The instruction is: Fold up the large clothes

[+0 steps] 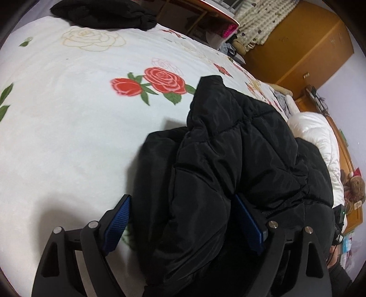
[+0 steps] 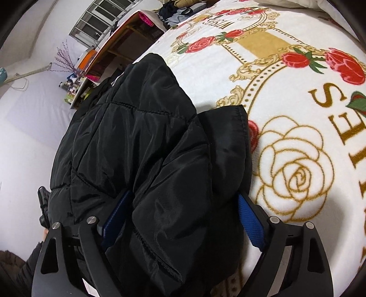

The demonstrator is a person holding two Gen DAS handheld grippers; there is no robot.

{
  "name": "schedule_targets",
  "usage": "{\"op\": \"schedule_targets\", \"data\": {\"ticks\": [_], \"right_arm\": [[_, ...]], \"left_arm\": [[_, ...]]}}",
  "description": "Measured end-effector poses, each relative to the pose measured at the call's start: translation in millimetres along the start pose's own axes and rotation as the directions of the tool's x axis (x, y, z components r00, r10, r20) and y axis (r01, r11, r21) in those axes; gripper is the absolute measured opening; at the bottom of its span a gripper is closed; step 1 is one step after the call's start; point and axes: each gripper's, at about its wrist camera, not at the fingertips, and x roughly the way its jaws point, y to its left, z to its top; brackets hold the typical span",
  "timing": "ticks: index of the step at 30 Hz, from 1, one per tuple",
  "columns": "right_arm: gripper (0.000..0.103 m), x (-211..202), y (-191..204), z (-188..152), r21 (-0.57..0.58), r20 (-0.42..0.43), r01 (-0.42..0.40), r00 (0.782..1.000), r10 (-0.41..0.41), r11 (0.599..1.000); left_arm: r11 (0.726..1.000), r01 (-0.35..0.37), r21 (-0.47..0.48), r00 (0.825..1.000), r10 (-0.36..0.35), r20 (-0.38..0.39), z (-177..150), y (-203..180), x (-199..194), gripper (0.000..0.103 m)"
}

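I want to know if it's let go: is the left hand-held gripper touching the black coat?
Cannot tell: in the left wrist view the black coat bulges between the open left hand-held gripper.

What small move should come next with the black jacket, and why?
Probably draw both grippers back. The left gripper and right gripper stand open around the black jacket, which lies bunched and folded on the blanket.

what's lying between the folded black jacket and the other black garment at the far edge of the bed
In the left wrist view, only bare rose-print blanket lies between the black jacket and the other black garment.
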Motion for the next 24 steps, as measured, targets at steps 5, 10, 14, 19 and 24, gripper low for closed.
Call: {"op": "schedule_targets", "data": {"ticks": [5, 10, 14, 19, 24], "right_arm": [[0.078, -1.2, -2.1, -3.3, 0.016, 0.010, -0.021, 1.000, 0.021, 1.000], [0.060, -7.0, 4.4, -2.5, 0.006, 0.024, -0.022, 0.999, 0.021, 1.000], [0.053, -9.4, 9.4, -2.2, 0.001, 0.024, -0.013, 1.000, 0.013, 1.000], [0.049, -10.8, 12.5, -0.4, -0.005, 0.022, -0.003, 1.000, 0.003, 1.000], [0.046, -11.5, 12.5, -0.4, -0.007, 0.023, -0.003, 1.000, 0.004, 1.000]], "left_arm": [[0.999, -0.021, 0.029, 1.000, 0.021, 0.001, -3.5, -6.7, 1.5, 0.088], [0.991, -0.099, 0.094, 0.995, 0.097, 0.033, -9.3, -25.1, -4.3, 0.070], [0.973, -0.185, 0.141, 0.982, 0.178, 0.058, -12.9, -41.8, -8.1, 0.059], [0.963, -0.224, 0.149, 0.974, 0.216, 0.071, -12.4, -48.2, -9.9, 0.051], [0.957, -0.241, 0.159, 0.970, 0.231, 0.081, -12.5, -50.3, -11.5, 0.047]]}}
